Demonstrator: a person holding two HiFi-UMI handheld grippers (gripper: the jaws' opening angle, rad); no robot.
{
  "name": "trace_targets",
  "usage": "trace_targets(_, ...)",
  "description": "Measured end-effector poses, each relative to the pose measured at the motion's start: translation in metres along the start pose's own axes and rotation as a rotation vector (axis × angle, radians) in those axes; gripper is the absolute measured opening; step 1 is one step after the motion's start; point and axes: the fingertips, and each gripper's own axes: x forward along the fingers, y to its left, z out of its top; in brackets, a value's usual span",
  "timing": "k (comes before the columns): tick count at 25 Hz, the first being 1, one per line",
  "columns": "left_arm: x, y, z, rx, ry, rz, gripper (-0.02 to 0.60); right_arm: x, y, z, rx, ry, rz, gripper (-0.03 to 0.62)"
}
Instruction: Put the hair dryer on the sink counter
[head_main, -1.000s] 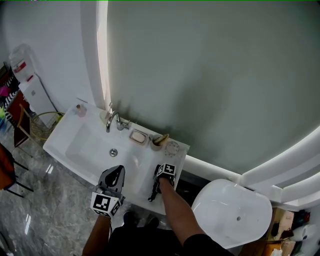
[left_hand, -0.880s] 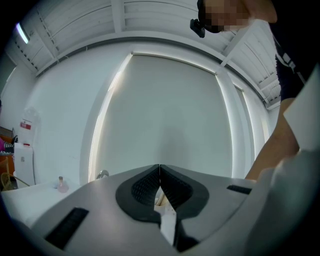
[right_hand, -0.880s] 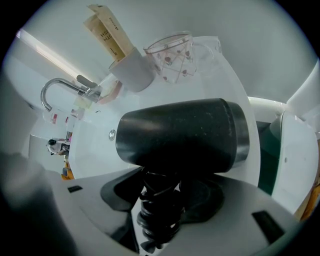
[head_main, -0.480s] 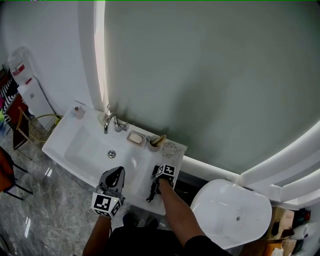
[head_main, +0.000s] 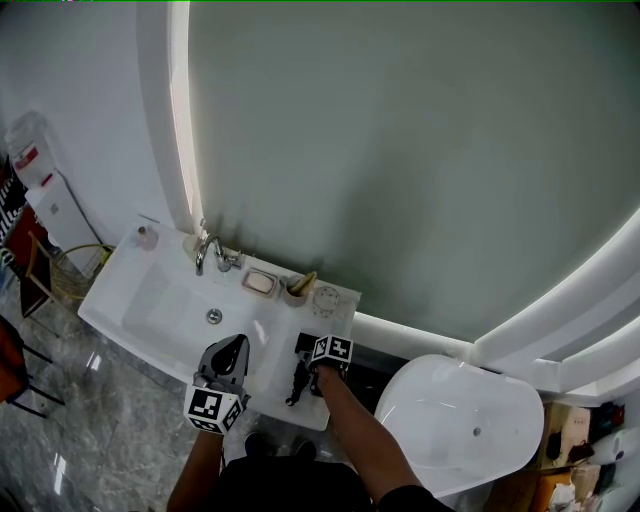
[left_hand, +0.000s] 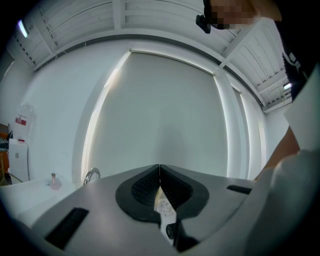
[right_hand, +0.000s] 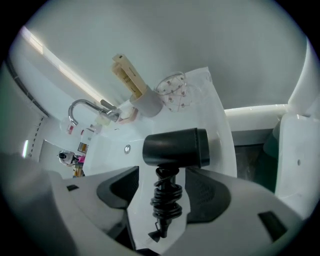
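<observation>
The hair dryer (right_hand: 175, 147) is laid flat on the counter (right_hand: 222, 150), right of the basin. Its barrel is turned away from the right gripper (right_hand: 161, 190) and its cord-wrapped handle points back between the jaws, which are opening and seen clear of it. The left gripper (left_hand: 160, 186) — farther off — is held closed, empty.

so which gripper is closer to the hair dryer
Right. The right gripper, jaws opening, straddles the hair dryer handle; the left gripper, shut, is off to its left over the sink.
</observation>
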Motion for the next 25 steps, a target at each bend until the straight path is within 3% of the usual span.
trace_targets(7, 0.008, -0.009, 0.005, -0.006, -0.002, -0.025, 0.025, -0.065, 0.008, 0.039, -0.109, -0.217, 0.005, 0.296)
trace_targets(11, 0.012, -0.011, 0.010, 0.002, -0.005, -0.023, 0.025, -0.118, 0.033, 0.080, -0.257, -0.427, 0.021, 0.291)
trace_targets(15, 0.016, -0.012, 0.014, 0.001, -0.010, -0.025, 0.025, -0.177, 0.071, 0.106, -0.375, -0.647, 0.101, 0.267)
trace_targets(20, 0.015, -0.013, 0.013, -0.002, -0.008, -0.025, 0.025, -0.242, 0.107, 0.110, -0.556, -0.880, 0.117, 0.239)
trace_targets(25, 0.015, -0.014, 0.018, 0.023, -0.027, -0.004, 0.025, -0.274, 0.123, 0.092, -0.659, -1.011, 0.131, 0.233)
